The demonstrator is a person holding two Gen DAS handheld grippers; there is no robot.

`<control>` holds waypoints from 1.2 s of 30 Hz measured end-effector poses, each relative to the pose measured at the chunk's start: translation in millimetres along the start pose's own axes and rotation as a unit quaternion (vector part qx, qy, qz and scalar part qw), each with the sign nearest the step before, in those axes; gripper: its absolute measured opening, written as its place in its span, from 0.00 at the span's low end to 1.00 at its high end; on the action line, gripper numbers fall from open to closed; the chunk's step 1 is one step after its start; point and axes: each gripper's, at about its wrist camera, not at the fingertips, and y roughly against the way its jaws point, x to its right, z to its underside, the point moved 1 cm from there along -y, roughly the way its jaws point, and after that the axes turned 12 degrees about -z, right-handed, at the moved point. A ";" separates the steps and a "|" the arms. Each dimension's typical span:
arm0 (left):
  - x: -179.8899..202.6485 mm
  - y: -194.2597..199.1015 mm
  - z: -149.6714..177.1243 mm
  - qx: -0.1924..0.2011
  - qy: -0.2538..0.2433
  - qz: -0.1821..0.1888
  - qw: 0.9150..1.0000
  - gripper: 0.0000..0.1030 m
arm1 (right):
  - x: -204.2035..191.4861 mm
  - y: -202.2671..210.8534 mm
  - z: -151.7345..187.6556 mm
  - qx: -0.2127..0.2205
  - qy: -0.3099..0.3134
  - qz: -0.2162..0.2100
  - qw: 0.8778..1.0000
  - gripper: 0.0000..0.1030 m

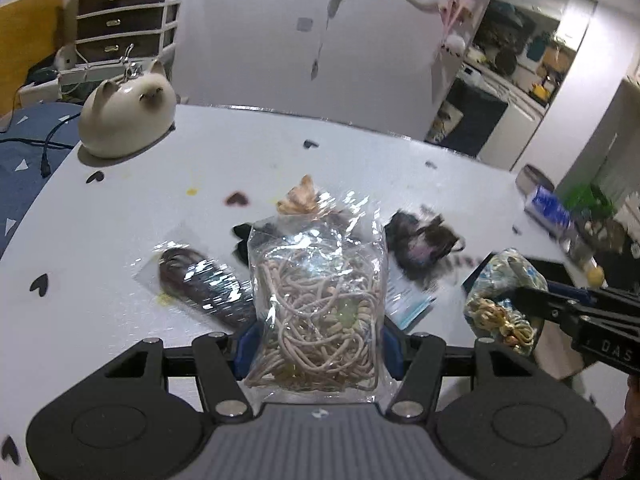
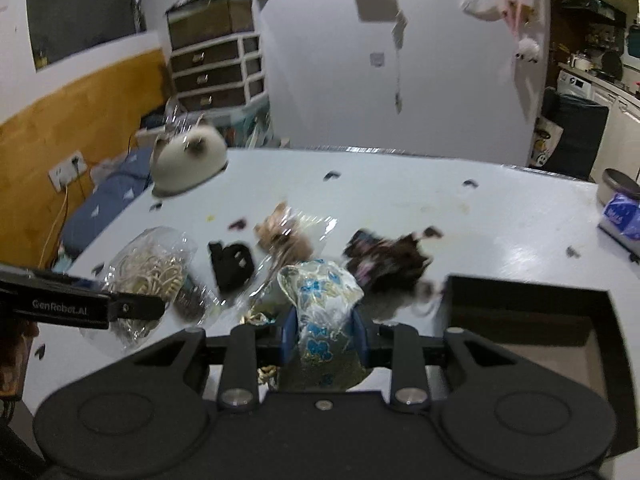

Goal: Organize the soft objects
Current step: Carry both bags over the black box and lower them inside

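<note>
Both grippers tilt downward over the table: left gripper pinches a clear bag of hair ties at frame centre, right gripper clamps a brocade pouch.

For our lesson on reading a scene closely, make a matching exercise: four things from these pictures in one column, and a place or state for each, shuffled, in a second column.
Things:
1. clear bag of hair ties
2. brocade pouch
3. cat figurine
4. black box

States:
A. stands at the table's far left corner
B. clamped in the left gripper
C. lies on the table's right side, unheld
D. clamped in the right gripper

Pairs: 1-B, 2-D, 3-A, 4-C
</note>
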 end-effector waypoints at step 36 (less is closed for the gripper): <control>273.4 -75.6 21.9 -0.129 0.013 0.097 0.987 0.59 | 207.4 86.1 36.8 -0.069 0.017 0.001 0.997 0.31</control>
